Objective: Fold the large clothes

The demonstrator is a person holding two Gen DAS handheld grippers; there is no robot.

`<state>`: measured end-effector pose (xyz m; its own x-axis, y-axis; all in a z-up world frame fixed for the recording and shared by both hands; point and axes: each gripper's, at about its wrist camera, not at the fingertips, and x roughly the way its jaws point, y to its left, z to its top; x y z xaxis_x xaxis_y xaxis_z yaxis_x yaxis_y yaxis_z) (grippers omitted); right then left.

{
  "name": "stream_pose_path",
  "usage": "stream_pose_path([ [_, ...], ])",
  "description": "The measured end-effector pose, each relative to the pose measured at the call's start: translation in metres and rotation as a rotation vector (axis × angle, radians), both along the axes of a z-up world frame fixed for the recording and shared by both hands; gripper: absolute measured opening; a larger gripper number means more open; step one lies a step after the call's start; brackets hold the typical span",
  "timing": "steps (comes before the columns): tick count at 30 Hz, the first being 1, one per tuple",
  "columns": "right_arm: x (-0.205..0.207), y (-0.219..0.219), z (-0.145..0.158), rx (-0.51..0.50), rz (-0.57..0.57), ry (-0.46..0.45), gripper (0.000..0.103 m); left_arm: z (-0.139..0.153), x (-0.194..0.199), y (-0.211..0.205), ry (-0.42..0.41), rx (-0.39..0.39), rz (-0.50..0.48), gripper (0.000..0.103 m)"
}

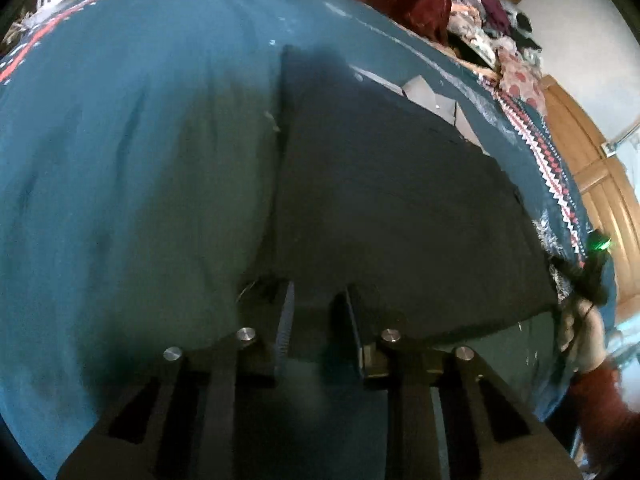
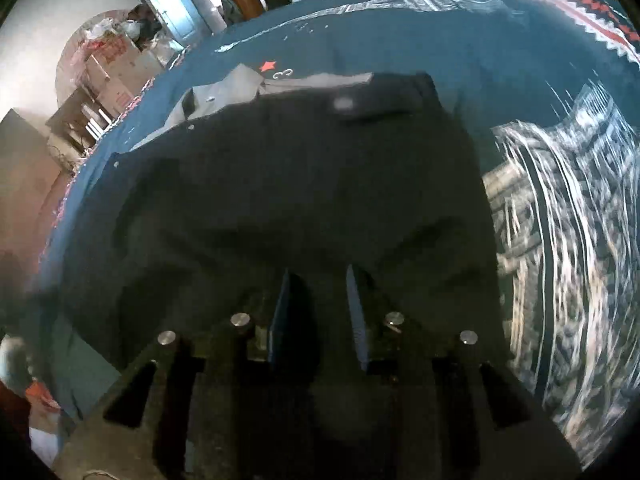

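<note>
- A large dark garment (image 1: pixel 392 216) lies spread on a teal bedspread (image 1: pixel 132 168); in the left wrist view its straight left edge runs away from the camera and its near hem lies right at the tongs.
- In the right wrist view the same dark garment (image 2: pixel 288 184) fills the middle of the frame, with a pale grey inner part (image 2: pixel 224 96) showing at its far end, and what looks like a label on the dark cloth near it.
- The left tongs (image 1: pixel 320 300) are spread, a clear gap between the two fingers; the tips sit at the garment's near edge, but whether cloth is between them I cannot tell.
- The right tongs (image 2: pixel 318 280) are also spread, fingers parted over the dark cloth with folds bunched in front of them; no pinch can be made out.
- At the right edge of the left wrist view a hand (image 1: pixel 580 336) in a red sleeve (image 1: pixel 600 412) holds the other tool, which shows a green light (image 1: pixel 600 243).
- The bedspread carries a red and white patterned border (image 1: pixel 556 176), a small red star (image 2: pixel 267 66) beyond the garment, and a blurred white line pattern (image 2: pixel 568 248) to the garment's right.
- Beyond the bed: a heap of mixed clothes (image 1: pixel 492 20), wooden panels (image 1: pixel 592 148), and cardboard boxes (image 2: pixel 108 72) against a pale wall.
</note>
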<state>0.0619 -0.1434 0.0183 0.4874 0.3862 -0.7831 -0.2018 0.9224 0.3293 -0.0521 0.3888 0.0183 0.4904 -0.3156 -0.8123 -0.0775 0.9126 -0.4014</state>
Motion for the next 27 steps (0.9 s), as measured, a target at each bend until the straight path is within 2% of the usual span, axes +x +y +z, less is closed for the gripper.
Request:
stream_pose_path([
  [4,-0.006,-0.007,0.016,0.014,-0.029,-0.011,0.031,0.008,-0.024,0.025,0.004,-0.012,0.070,0.022],
  [6,-0.018,0.004,0.034,0.034,-0.019,-0.051,0.031,0.028,-0.033,0.018,-0.048,0.024,0.066,0.023],
  [7,-0.029,0.008,0.043,0.040,-0.009,-0.079,0.031,0.040,-0.034,0.007,-0.092,0.034,0.039,0.025],
  [8,-0.039,0.024,0.052,0.060,0.011,-0.104,0.031,0.055,-0.035,-0.012,-0.150,0.037,-0.013,0.031],
  [10,-0.055,0.069,0.053,0.079,0.089,-0.110,0.030,0.067,-0.025,-0.054,-0.202,-0.016,-0.128,0.039],
  [12,-0.068,0.115,0.046,0.047,0.180,-0.102,0.025,0.058,-0.006,-0.110,-0.193,-0.079,-0.266,0.040],
  [14,-0.078,0.159,0.036,0.007,0.253,-0.102,0.016,0.041,0.011,-0.152,-0.159,-0.102,-0.340,0.039],
  [16,-0.076,0.174,0.024,0.008,0.265,-0.068,0.016,0.017,0.027,-0.174,-0.100,-0.152,-0.352,0.038],
  [17,-0.073,0.176,0.013,-0.014,0.264,-0.045,0.014,0.005,0.032,-0.179,-0.066,-0.132,-0.342,0.035],
  [18,-0.070,0.172,0.007,-0.007,0.260,-0.024,0.008,-0.002,0.033,-0.177,-0.046,-0.118,-0.328,0.030],
  [19,-0.067,0.165,0.003,-0.001,0.253,-0.007,0.001,-0.005,0.033,-0.172,-0.035,-0.128,-0.317,0.019],
  [22,-0.056,0.127,0.002,-0.005,0.194,0.008,0.000,-0.009,0.026,-0.130,-0.026,-0.157,-0.250,0.016],
  [24,-0.050,0.087,0.001,-0.004,0.129,0.006,0.000,-0.010,0.016,-0.090,-0.028,-0.162,-0.191,0.015],
  [26,-0.045,0.052,0.003,0.035,0.099,0.009,0.000,-0.011,0.012,-0.058,-0.029,-0.170,-0.145,0.007],
  [27,-0.046,0.042,0.006,0.022,0.085,-0.003,0.000,-0.010,0.006,-0.039,-0.031,-0.175,-0.105,0.007],
])
